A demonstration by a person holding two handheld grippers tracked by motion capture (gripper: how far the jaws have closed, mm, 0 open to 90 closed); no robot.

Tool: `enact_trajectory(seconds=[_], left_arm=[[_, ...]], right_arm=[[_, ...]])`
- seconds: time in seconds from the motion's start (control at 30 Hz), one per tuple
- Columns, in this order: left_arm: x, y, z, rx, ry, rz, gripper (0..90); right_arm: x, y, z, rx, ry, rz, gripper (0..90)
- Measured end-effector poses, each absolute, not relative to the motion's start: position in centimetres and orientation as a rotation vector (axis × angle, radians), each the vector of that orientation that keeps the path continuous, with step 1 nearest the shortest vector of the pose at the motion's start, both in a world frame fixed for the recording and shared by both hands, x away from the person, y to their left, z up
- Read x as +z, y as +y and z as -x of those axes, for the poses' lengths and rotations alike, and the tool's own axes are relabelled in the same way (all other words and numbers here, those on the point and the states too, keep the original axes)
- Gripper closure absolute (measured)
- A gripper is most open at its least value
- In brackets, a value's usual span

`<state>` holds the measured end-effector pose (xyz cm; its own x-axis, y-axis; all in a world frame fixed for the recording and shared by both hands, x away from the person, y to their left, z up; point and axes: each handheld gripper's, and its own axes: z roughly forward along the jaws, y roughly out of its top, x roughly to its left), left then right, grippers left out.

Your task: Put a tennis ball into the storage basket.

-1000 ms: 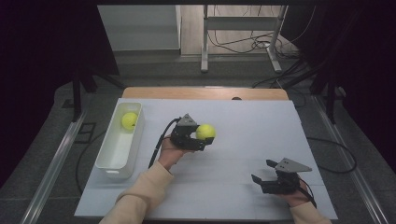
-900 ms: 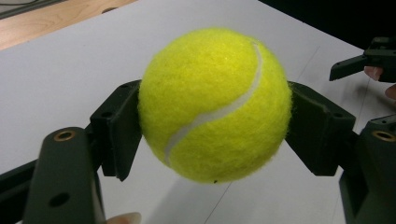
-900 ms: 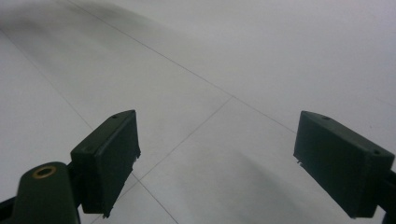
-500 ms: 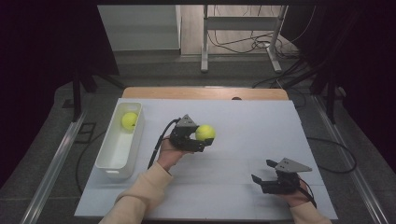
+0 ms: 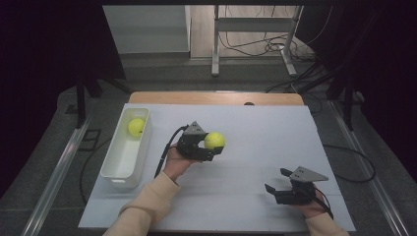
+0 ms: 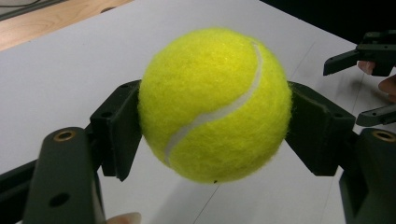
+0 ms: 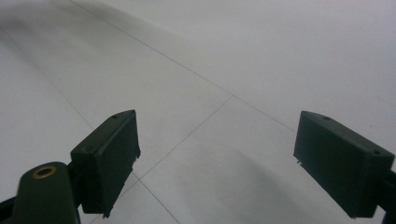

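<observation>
1 ball (image 5: 136, 126) already in the bin (image 5: 116, 169). Left hand-held gripper (image 5: 210, 147) clamps a 2nd ball (image 6: 215, 105) above the bench (image 5: 255, 196), not yet binned. Right hand-held gripper (image 5: 276, 181) wide, empty.

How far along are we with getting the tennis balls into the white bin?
One tennis ball already lies in the white bin. The left gripper is shut on the second tennis ball, held above the table beside the bin. Left: carry it over and drop it in. The right gripper is open, holding nothing.
</observation>
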<state>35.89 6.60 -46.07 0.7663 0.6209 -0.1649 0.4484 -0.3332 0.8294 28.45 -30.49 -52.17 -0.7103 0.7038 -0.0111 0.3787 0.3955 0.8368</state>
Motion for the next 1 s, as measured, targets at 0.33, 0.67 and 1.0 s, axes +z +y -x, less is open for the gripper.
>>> enact_trajectory(seconds=[0.33, 0.67, 1.0], left_arm=[[-46.17, 6.79, -35.73, 0.223, 0.805, -1.995, 26.7], [-46.08, 6.89, -35.64, 0.224, 0.804, -1.994, 26.7], [-46.11, 7.15, -35.57, 0.224, 0.809, -1.993, 26.7]], right_arm=[[-52.21, -30.48, -28.46, 1.233, 2.296, -0.938, 14.4], [-52.20, -30.50, -28.45, 1.233, 2.295, -0.937, 14.4], [-52.20, -30.49, -28.44, 1.232, 2.298, -0.935, 14.4]])
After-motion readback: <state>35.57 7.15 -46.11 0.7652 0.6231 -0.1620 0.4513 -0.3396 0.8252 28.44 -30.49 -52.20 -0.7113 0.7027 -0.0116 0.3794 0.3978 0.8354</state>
